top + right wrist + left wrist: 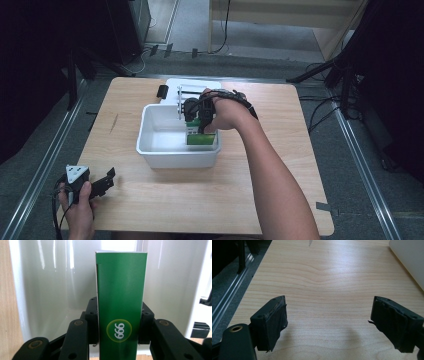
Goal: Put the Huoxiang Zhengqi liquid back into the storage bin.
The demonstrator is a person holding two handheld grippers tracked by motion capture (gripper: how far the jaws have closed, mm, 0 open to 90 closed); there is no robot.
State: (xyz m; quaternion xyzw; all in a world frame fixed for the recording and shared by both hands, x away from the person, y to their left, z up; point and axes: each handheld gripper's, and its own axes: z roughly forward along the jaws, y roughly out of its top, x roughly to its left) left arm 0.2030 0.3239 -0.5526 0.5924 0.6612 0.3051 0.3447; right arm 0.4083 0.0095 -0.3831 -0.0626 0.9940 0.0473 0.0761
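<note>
Now we see our right gripper (119,325) clamping a tall green box (121,297) marked "666" inside the white bin (150,150); our left gripper (328,322) gapes wide.

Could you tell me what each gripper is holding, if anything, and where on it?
The right gripper clamps the green box by its two narrow sides near one end; the left gripper holds nothing.

Bright overhead light, glare on the white bin (45,285), dark surroundings.

Left hand-held gripper (107,181) gapes; right hand-held gripper (196,125) is clamped
</note>
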